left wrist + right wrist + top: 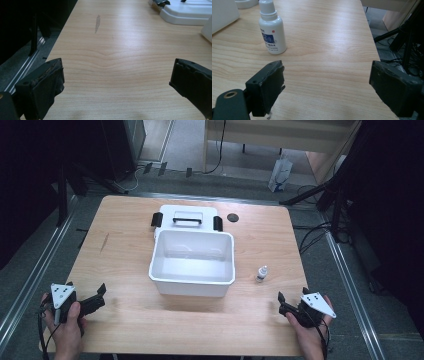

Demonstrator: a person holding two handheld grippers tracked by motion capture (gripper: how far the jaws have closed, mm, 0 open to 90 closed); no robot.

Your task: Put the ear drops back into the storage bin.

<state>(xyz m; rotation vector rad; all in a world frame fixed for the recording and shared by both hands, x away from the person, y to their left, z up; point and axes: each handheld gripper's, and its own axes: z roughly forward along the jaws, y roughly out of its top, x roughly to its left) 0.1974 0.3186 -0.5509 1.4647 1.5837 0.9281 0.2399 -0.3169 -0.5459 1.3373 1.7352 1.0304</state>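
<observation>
One white bin, one lid, one bottle at centre frame — left gripper and right gripper both gape wide, holding nothing.

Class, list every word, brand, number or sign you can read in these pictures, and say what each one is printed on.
No text can be read.
Small white bottle: a blue label patch with a pale emblem, a line of dark print above it and a small red mark, all too blurred to read.
White bag on the floor beyond the table: a faint blue mark, too small to read.
</observation>
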